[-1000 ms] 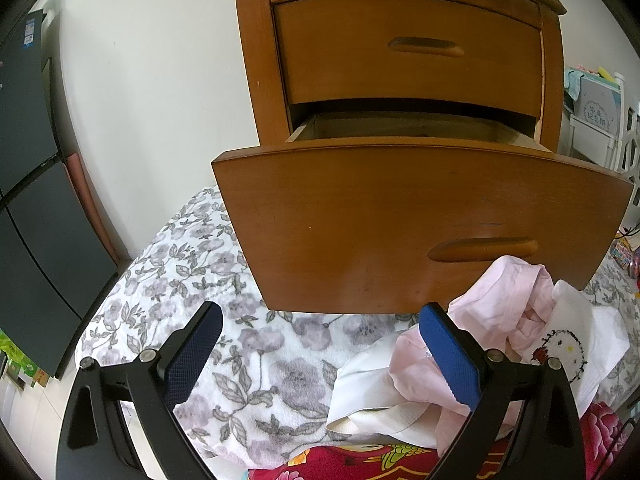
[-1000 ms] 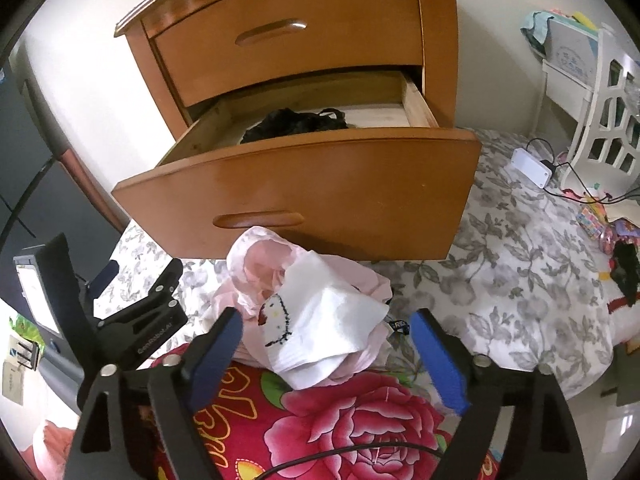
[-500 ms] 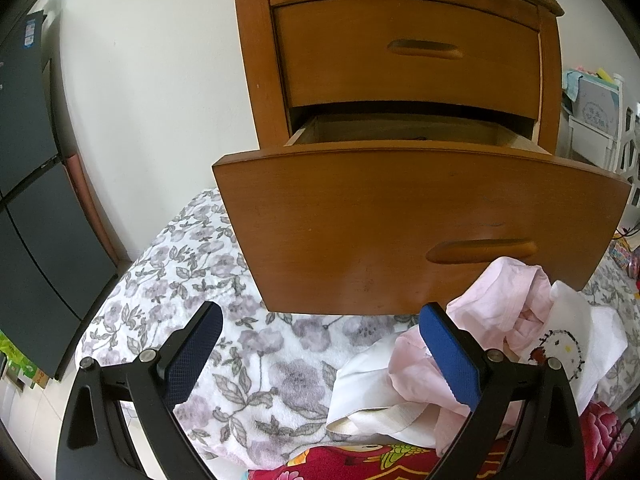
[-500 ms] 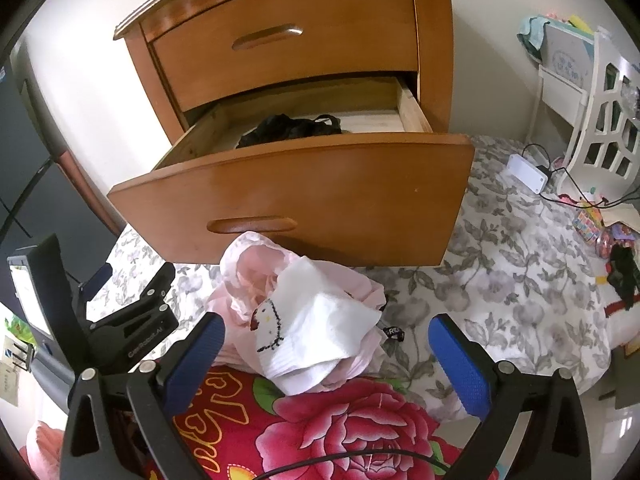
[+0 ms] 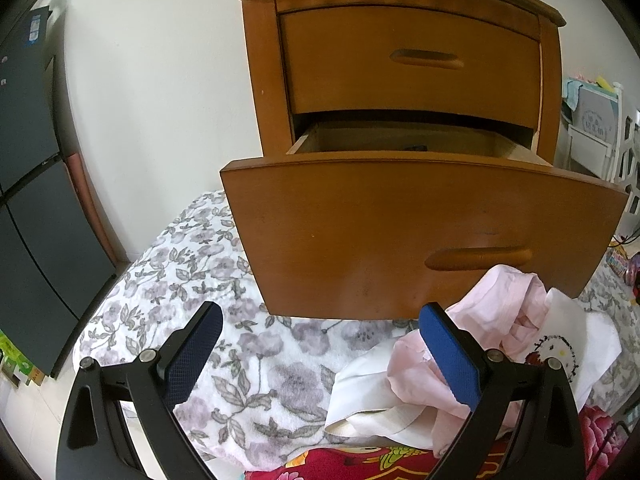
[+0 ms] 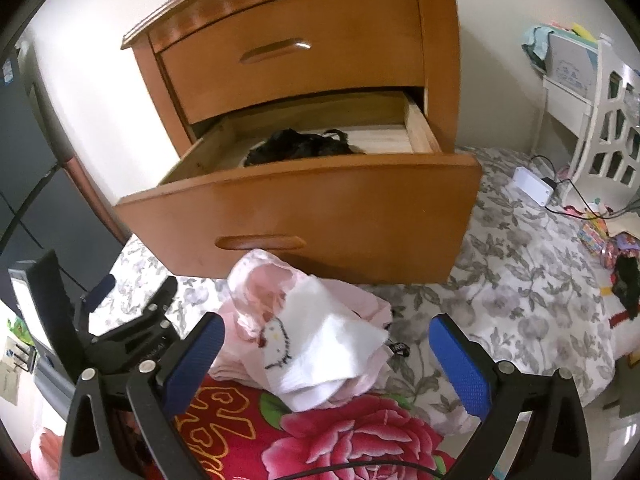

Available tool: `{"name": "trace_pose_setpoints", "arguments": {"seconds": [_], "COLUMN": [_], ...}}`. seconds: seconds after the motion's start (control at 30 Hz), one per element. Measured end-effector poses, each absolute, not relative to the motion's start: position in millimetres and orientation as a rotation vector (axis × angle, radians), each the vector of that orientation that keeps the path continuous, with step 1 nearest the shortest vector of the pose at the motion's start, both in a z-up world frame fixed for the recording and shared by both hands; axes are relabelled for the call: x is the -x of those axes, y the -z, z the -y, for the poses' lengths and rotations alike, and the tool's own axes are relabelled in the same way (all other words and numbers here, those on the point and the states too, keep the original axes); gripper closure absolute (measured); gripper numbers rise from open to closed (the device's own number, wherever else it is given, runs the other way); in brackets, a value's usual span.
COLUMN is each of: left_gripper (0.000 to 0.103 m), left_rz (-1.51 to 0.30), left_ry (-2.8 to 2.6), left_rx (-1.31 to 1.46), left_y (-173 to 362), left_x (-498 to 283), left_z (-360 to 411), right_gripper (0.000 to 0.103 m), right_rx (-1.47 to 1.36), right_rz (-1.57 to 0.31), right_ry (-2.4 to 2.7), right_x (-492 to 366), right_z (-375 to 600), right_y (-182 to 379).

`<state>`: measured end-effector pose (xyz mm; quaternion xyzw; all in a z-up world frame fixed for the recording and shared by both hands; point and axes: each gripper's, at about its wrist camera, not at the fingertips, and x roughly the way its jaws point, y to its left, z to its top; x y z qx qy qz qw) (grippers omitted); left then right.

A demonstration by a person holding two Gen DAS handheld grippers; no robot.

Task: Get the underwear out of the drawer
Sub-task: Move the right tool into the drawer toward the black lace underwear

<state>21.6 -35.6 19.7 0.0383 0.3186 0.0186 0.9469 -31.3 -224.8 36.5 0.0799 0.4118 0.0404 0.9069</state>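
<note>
Bedroom corner: cream wall, floor or bed surface covered by a grey-floral fleece blanket [image 6: 520,280], with a red rose-print blanket [image 6: 340,440] overlapping it at the near edge. A brown wooden two-drawer nightstand [image 6: 320,52] stands on the floral blanket against the wall; its lower drawer [image 6: 320,208] is pulled out, the upper one shut.

Task item: a crumpled black fabric garment, likely underwear [image 6: 304,146], lies inside the open drawer, towards its left-centre, near the front panel. From the left wrist view only a dark sliver shows over the drawer front.

Already outside, just in front of the drawer face: a pile of pale pink garments [image 6: 256,300] topped by a white piece with a cat-face print [image 6: 320,344]. It straddles the seam between the two blankets.

Left tool [image 5: 320,356]: jaws fairly wide, nothing between the pads, hanging over the floral blanket beside the pile. Right tool [image 6: 326,360]: jaws fully wide, hanging over the pile, nothing gripped.

Handling, my read: black piece is light, limp, no stiffness, likely thin and a bit stretchy. It'll drape and may snag on the drawer rim. Best pinch is the highest bunched fold near its middle, not a loose edge strap. No breakage risk.

Writing: the cartoon cat face only; gold motifs on the red blanket, a small black tag [image 6: 398,347] and lettering on the left tool body aren't readable.
</note>
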Motion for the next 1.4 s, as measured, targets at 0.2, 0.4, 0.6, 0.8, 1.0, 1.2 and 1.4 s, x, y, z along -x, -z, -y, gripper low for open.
{"name": "trace_pose_setpoints", "arguments": {"seconds": [0.2,0.4,0.6,0.8,1.0,1.2,1.4], "left_gripper": [0.004,0.004,0.004,0.004,0.004,0.004,0.004], "left_rz": [-0.670,-0.690,-0.704,-0.712,-0.744,-0.770,-0.782], "left_ry": [-0.036,-0.033,-0.041,-0.032,-0.017,-0.003,0.006], "left_rx": [-0.041,0.000,0.017,0.005,0.033,0.056,0.067], "left_y": [-17.0,-14.1,-11.1,-10.3,-6.0,-2.7,-1.1], "left_x": [-26.2,-29.9,-32.2,-33.8,-38.8,-42.7,-44.6], "left_z": [28.7,21.5,17.9,20.4,16.3,13.7,13.2], "right_gripper": [0.000,0.000,0.000,0.000,0.000,0.000,0.000], "right_rx": [-0.119,-0.092,-0.036,0.006,0.068,0.103,0.103], "right_rz": [-0.825,-0.837,-0.847,-0.842,-0.815,-0.866,-0.986], "right_ry": [-0.115,-0.137,-0.149,-0.195,-0.175,-0.214,-0.218], "right_x": [19.6,-0.8,-23.7,-48.8,-87.0,-131.7,-170.3], "right_z": [217.2,212.8,204.3,195.0,188.6,181.0,172.6], "right_y": [-60.4,-78.1,-92.0,-105.7,-121.6,-131.6,-115.9]}}
